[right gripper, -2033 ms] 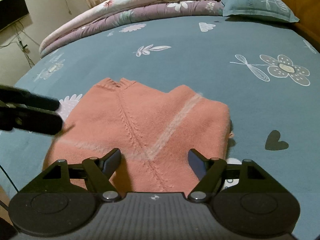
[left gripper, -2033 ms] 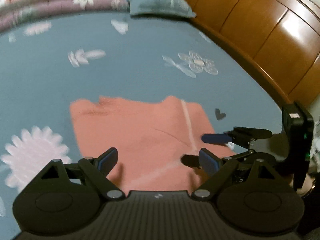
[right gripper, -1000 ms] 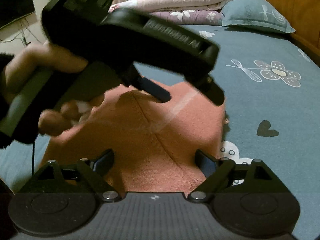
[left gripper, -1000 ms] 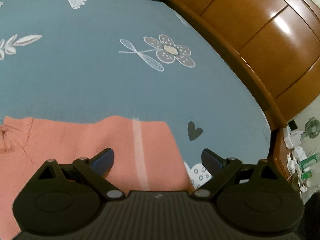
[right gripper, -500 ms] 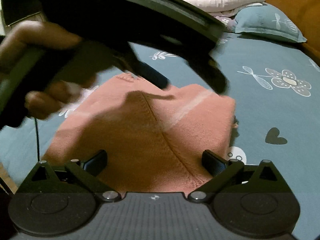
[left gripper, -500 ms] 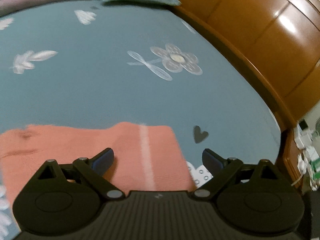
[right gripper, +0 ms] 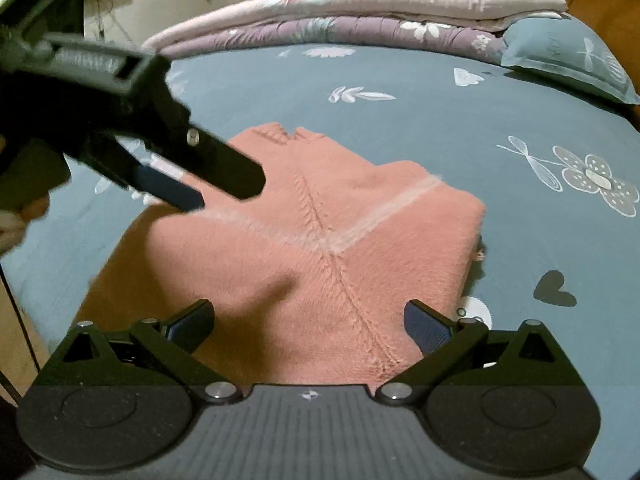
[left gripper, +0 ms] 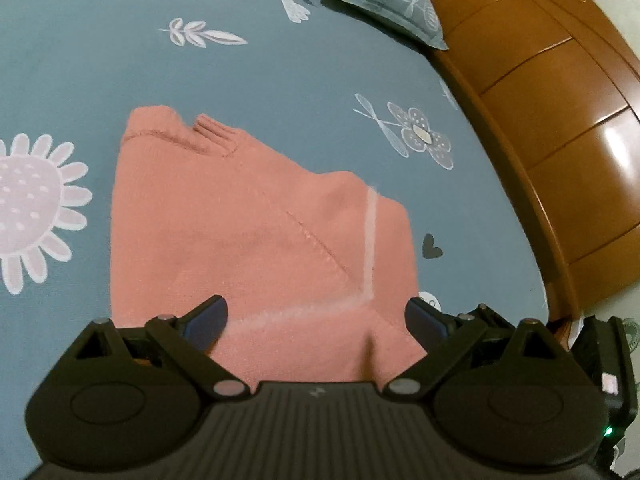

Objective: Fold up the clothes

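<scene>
Both the left claw (left gripper: 316, 316) and right claw (right gripper: 308, 320) gape wide, gripping nothing.

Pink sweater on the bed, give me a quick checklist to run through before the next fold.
1. Pink sweater lies flat on the blue bedsheet: ok.
2. Left tongs open with nothing gripped: ok.
3. Right tongs open, having just been opening, nothing between them: ok.
4. Near hem within reach of both tongs: ok.
5. Sleeves tucked under the body: cannot tell.
6. Pillow and folded quilts lie apart from the sweater: ok.
</scene>
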Action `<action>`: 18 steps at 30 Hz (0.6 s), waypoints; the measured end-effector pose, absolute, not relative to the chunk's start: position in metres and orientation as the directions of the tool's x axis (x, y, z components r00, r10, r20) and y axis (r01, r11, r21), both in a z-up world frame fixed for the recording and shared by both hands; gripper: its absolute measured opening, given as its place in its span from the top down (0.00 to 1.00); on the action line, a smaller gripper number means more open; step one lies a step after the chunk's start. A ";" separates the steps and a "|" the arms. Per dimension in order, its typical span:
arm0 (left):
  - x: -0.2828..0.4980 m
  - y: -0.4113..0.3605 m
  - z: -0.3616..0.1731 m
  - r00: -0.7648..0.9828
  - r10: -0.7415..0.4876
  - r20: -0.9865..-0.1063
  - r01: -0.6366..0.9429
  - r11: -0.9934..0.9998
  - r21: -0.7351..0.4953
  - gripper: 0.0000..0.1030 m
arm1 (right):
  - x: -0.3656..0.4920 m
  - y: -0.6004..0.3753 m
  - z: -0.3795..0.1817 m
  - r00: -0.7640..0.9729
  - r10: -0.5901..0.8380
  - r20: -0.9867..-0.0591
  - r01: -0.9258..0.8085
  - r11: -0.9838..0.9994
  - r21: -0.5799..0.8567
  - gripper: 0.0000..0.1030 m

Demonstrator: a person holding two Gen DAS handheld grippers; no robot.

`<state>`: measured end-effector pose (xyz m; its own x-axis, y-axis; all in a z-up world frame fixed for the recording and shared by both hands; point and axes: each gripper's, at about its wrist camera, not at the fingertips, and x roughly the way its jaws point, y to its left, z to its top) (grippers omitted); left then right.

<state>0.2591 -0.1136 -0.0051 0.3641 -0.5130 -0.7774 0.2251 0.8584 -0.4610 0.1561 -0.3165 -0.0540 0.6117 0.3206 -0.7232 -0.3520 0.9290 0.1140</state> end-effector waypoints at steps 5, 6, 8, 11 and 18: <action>0.248 -0.104 0.009 0.420 -0.468 -0.778 0.246 0.884 -0.398 0.07 | 0.165 -0.313 -0.054 0.586 0.297 -0.754 -0.364 0.928 0.082 0.00; 0.246 -0.101 0.009 0.423 -0.464 -0.778 0.247 0.885 -0.393 0.07 | 0.165 -0.311 -0.054 0.584 0.288 -0.759 -0.364 0.929 0.072 0.00; 0.243 -0.093 0.008 0.426 -0.456 -0.781 0.249 0.890 -0.383 0.07 | 0.166 -0.307 -0.055 0.583 0.267 -0.767 -0.356 0.933 0.054 0.00; 0.242 -0.081 0.007 0.436 -0.441 -0.784 0.256 0.897 -0.362 0.07 | 0.169 -0.299 -0.055 0.583 0.224 -0.781 -0.329 0.944 0.025 0.00; 0.251 -0.054 0.002 0.433 -0.436 -0.789 0.311 0.894 -0.323 0.07 | 0.172 -0.277 -0.031 0.603 0.182 -0.776 -0.234 0.971 0.046 0.00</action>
<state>0.2511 -0.0535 0.0022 0.4331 -0.4360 -0.7889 0.3110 0.8938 -0.3232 0.1715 -0.2770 -0.0309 0.6033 0.1825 -0.7764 -0.2344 0.9711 0.0461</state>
